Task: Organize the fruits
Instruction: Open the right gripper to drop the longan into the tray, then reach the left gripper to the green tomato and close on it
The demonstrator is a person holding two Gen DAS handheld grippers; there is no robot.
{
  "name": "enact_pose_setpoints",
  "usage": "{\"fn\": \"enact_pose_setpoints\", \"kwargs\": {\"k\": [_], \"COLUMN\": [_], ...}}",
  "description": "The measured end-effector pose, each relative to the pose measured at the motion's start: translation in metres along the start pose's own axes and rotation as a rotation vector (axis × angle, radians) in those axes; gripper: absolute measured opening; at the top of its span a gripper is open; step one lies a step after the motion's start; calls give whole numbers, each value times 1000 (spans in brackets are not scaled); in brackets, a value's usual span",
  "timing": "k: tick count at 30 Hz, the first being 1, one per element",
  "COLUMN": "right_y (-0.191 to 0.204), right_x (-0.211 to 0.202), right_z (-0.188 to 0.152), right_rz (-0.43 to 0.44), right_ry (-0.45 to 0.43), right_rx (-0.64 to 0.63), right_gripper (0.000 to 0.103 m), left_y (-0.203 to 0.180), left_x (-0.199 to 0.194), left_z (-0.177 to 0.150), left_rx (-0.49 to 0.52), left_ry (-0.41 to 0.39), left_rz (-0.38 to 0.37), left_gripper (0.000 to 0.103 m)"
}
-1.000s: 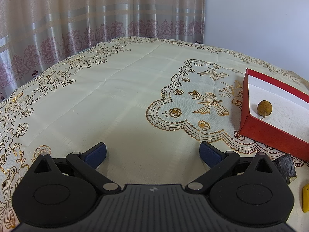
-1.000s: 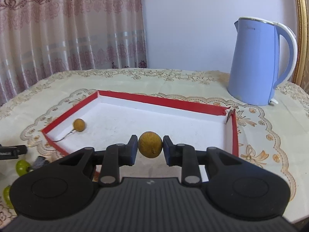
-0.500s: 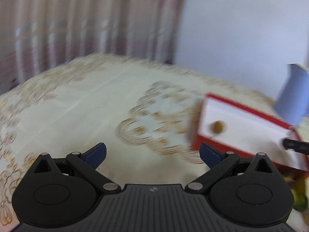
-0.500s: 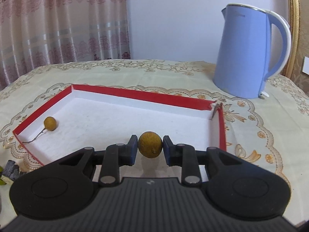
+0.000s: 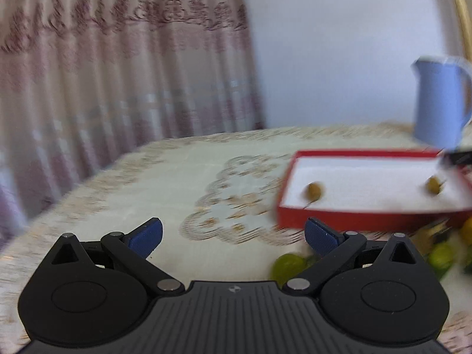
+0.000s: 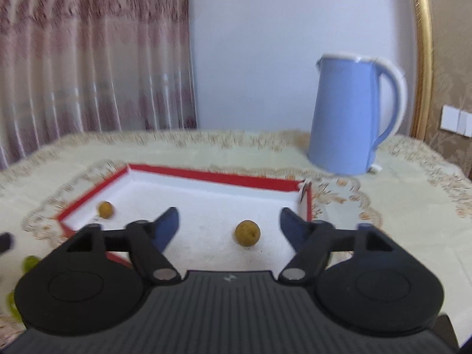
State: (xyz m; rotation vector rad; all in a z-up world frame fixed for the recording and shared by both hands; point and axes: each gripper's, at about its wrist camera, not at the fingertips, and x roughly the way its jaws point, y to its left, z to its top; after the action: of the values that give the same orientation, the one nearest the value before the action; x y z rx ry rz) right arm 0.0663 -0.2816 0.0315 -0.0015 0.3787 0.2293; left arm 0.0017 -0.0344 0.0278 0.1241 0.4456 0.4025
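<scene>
A shallow red box (image 6: 206,175) with a white floor lies on the tablecloth. Two brown longans rest in it: one (image 6: 247,233) between my right gripper's (image 6: 229,224) spread fingers but untouched, another (image 6: 105,209) near the left wall. The right jaws are opening. In the left wrist view the red box (image 5: 354,216) sits right of centre with both longans (image 5: 314,190) (image 5: 433,184) inside. My left gripper (image 5: 233,233) is open and holds nothing. A green grape (image 5: 287,265) lies just beside its right finger (image 5: 321,236), with more green fruit (image 5: 441,255) at the far right.
A blue kettle (image 6: 351,115) stands behind the box on the right. Green fruits (image 6: 29,263) lie on the cloth left of the box. A curtain (image 6: 88,59) hangs behind the table, and a gold frame (image 6: 423,59) runs up the right wall.
My right gripper has opened and released the longan, which now lies on the box floor. The left gripper has swung right, bringing the box, kettle and green fruits into view.
</scene>
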Motion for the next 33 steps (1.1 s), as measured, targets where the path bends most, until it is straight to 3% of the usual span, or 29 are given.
{"fn": "enact_pose_setpoints", "kwargs": {"k": [2, 4, 7, 10, 16, 20, 26, 33], "right_y": [1, 1, -4, -7, 0, 2, 3, 2], "right_x": [-24, -45, -60, -64, -69, -67, -66, -69], "right_z": [-7, -18, -33, -42, -52, -59, -65, -66], "right_rz": [-3, -4, 23, 79, 77, 86, 80, 78], "right_ry": [-40, -74, -73, -44, -56, -41, -27, -32], "right_rx": [23, 69, 173, 213, 181, 183, 167, 173], "right_gripper": [87, 94, 96, 96, 96, 95, 94, 94], "left_y": [-10, -17, -11, -1, -3, -13, -15, -12], "left_x": [-2, -6, -11, -16, -40, -44, -17, -12], "left_z": [-5, -10, -14, -19, -39, -44, -43, -41], "left_rx": [75, 128, 105, 85, 236, 283, 203, 129], "left_ry": [-4, -21, 7, 25, -46, -76, 63, 107], "left_rz": [126, 149, 25, -148, -371, -372, -374, -406], "left_gripper": [103, 103, 103, 103, 103, 103, 103, 102]}}
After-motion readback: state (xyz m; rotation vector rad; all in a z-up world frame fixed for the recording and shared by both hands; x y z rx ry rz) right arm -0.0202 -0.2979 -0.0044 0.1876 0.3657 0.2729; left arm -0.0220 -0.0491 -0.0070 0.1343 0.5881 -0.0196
